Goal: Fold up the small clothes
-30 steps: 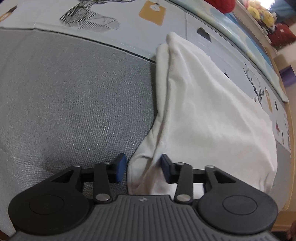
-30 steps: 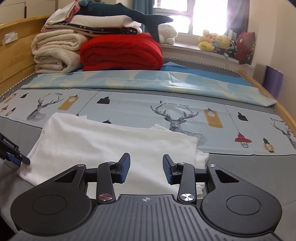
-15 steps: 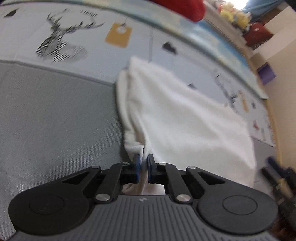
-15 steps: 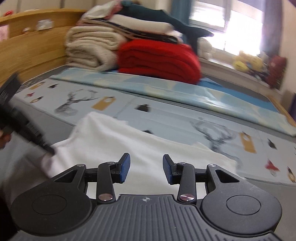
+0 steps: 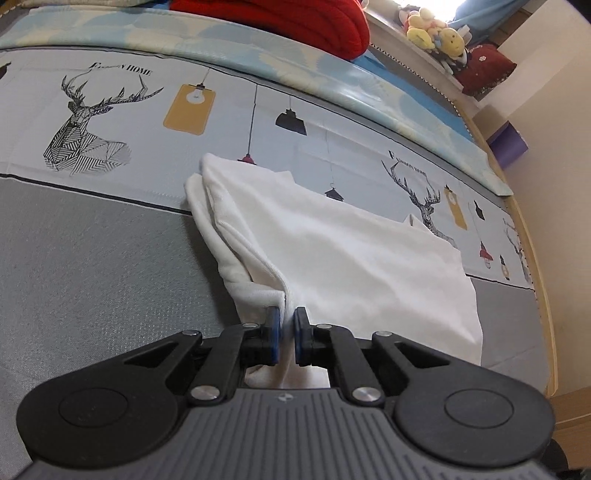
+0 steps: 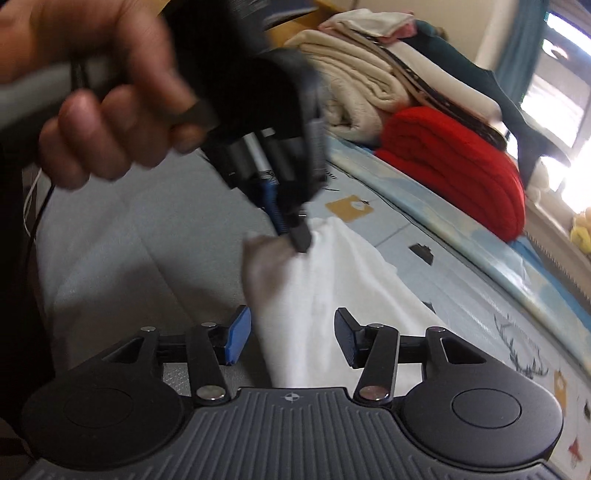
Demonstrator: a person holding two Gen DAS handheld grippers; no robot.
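A white garment [image 5: 351, 266] lies folded on the bed, across the grey mattress and the deer-print sheet. My left gripper [image 5: 287, 321] is shut on its near corner, and the cloth rises into a ridge between the blue pads. The right wrist view shows a hand holding that left gripper [image 6: 295, 236], which pinches the lifted corner of the garment [image 6: 332, 295]. Just below it, my right gripper [image 6: 291, 328] has its jaws opening. White cloth shows in the gap between them, but the pads are not pressing on it.
A deer-print sheet [image 5: 147, 110] covers the far half of the grey mattress [image 5: 92, 266]. A red blanket [image 6: 454, 162] and folded cream blankets [image 6: 354, 85] are stacked at the bed's head. Plush toys [image 5: 436, 33] sit on the sill. A wooden bed rail [image 5: 543, 295] runs along the right.
My left gripper closed on the garment's corner and lifted it. My right gripper swung left, close to the left one, rolled, and its jaws spread wider.
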